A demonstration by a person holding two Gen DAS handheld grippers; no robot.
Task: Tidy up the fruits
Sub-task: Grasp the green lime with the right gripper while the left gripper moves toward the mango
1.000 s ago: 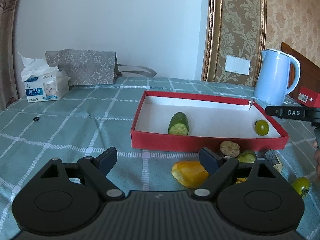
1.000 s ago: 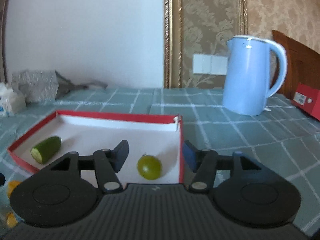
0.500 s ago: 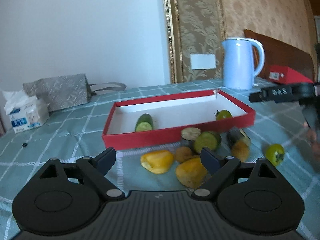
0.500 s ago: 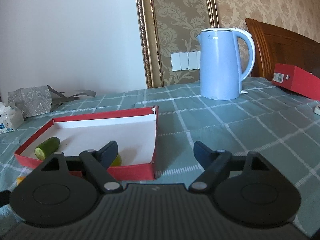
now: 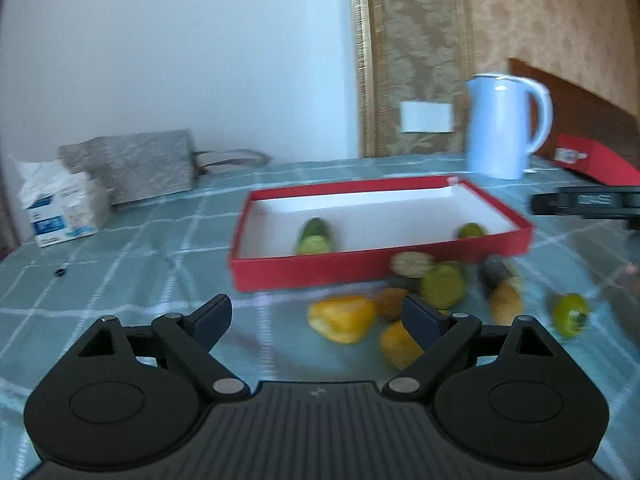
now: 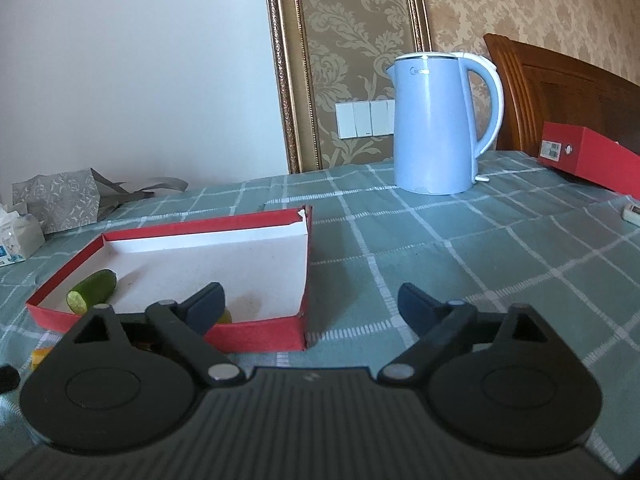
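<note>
Two open, empty tools, the right tool (image 6: 310,300) just widened; crowded loose fruits (image 5: 400,312) at lower centre could roll off the table (image 5: 120,248) if nudged.

Our right gripper (image 6: 310,302) has just been opening, its jaws now wide with nothing between them. Our left gripper (image 5: 316,314) stands wide too, apparently empty, though that view is blurred.

I see red tray (image 5: 400,266), white inside, holding cut cucumber piece (image 5: 314,236) at left & green tomato (image 5: 471,231) at right. Yellow/green pieces (image 5: 344,322) lie loose before its near wall; blurred.
</note>
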